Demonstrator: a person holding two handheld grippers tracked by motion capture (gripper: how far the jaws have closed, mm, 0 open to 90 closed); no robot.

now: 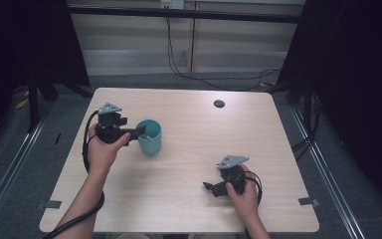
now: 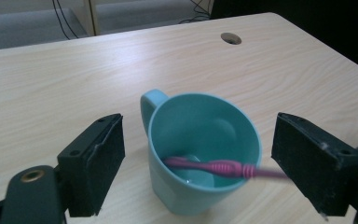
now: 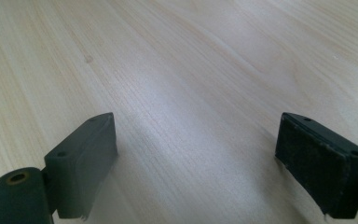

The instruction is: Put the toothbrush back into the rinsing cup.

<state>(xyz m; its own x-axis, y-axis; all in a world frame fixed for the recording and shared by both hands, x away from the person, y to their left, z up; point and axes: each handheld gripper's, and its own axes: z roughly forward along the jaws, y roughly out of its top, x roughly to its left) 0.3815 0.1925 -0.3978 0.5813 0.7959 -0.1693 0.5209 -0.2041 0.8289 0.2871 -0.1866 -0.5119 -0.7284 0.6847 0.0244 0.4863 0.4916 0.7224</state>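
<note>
Teal mug (image 2: 200, 149) stood upright on the desk (image 1: 189, 199), left of centre in the high view, handle turned away from the left tongs' camera. Inside it lay a pink toothbrush-like stick (image 2: 214, 167), slanting from the mug's bottom up over the near rim toward the right-hand jaw; blurred, so its exact kind could not be told.

Left tongs (image 1: 140, 130) hung just above the mug's rim, held in the left hand (image 1: 104, 149). Jaws spread wide, one to each side of the mug, gripping nothing.

Right tongs (image 1: 208, 186) were well apart from the mug, low over the near right part of the desk, in the right hand (image 1: 243, 194). Jaws released, wide apart, bare wood between them.

A round cable hole (image 1: 219, 103) sat near the desk's far edge.
</note>
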